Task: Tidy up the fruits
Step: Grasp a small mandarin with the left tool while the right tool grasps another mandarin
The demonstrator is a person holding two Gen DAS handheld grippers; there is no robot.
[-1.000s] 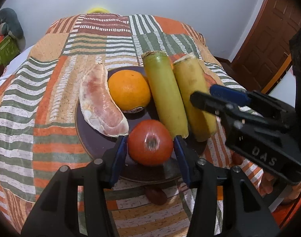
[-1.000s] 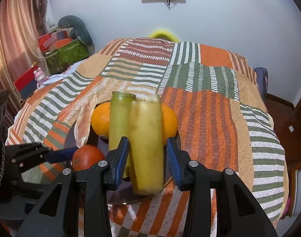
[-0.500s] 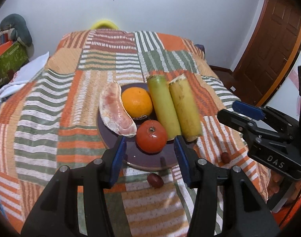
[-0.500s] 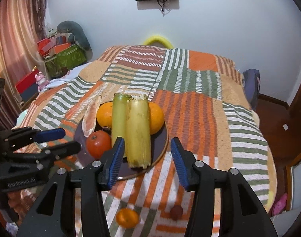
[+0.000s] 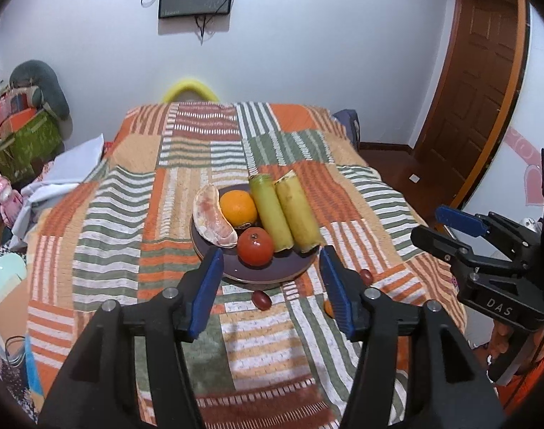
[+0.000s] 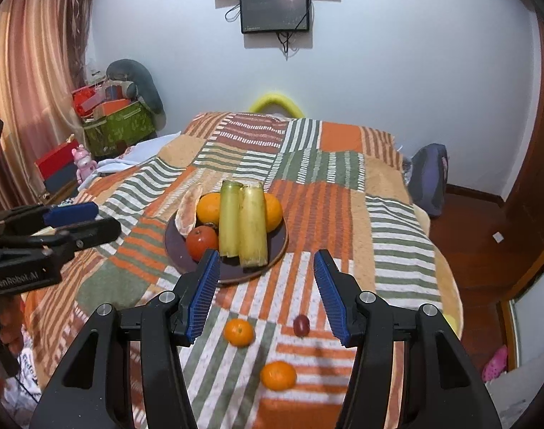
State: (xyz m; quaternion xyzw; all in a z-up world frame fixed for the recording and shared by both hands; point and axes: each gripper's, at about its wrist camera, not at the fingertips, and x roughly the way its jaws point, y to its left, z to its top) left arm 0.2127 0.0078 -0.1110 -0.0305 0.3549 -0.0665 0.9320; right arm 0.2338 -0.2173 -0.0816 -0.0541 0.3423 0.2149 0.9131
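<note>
A dark purple plate on the striped bedspread holds a pomelo wedge, an orange, a red tomato and two yellow-green cane pieces. The plate also shows in the right wrist view. My left gripper is open and empty, pulled back in front of the plate. My right gripper is open and empty, also back from the plate. Two small tangerines and a dark red grape lie on the bedspread near it. Two grapes show in the left wrist view.
The bed's edge drops off to the right, with a wooden floor and door beyond. Boxes and a grey cushion are stacked at the left wall. A blue backpack sits beside the bed. A screen hangs on the wall.
Both grippers have opened wider and pulled back and up from the plate. The tomato and the cane piece now lie free on the plate, and loose fruits have come into view.
</note>
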